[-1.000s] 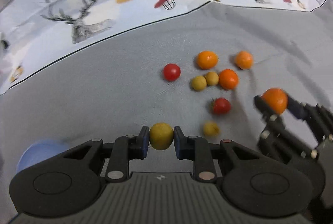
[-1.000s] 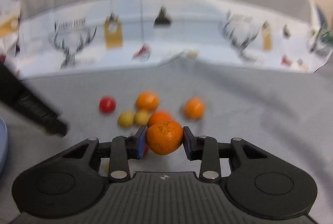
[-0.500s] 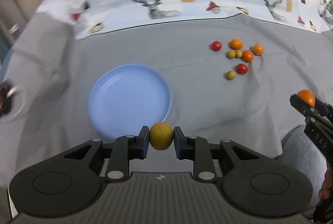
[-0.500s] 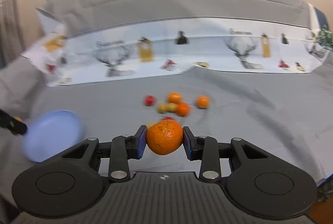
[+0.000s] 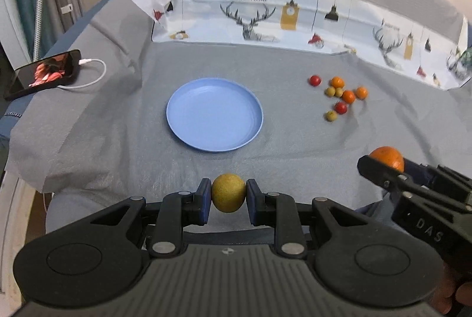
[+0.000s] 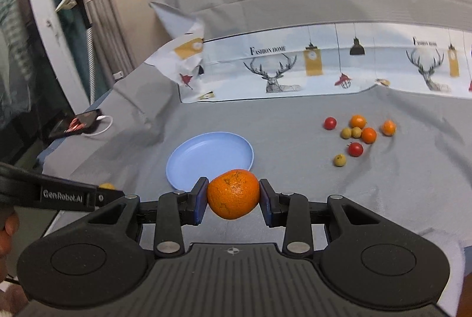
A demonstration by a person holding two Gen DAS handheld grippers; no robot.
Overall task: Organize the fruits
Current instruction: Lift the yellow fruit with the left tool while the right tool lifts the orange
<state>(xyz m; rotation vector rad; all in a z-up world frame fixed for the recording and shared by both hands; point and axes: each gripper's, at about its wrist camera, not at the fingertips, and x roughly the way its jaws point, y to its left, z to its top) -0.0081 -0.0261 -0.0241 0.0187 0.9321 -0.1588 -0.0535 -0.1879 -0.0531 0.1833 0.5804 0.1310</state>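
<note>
**Two fruits aloft, one plate ahead**

Both tongs hang over the near edge of a grey-covered bed, each loaded. The left tongs (image 5: 228,197) are clamped on a yellow-green fruit (image 5: 228,192), pads pressed to either side of it. The right tongs (image 6: 233,199) grip an orange (image 6: 233,193) the same way, filling the gap between their blue pads.

The blue plate (image 5: 188,98) lies bare in the centre of the left wrist view, directly above the yellow-green fruit in the frame, so it sits straight ahead of the left tongs with open bedcover between. In the right wrist view the plate (image 6: 188,152) shows up and to the left of the orange, its near rim partly hidden behind the fruit. The left tongs look the better lined up of the two; the right would need to swing leftward to reach it.

The loose fruit pile (image 5: 339,95), a scatter of red, orange and yellow-green pieces, sits right of centre in the left wrist view, well apart from the plate. A phone (image 5: 44,76) on its cable rests at the left edge, clear of the likely path.
</note>
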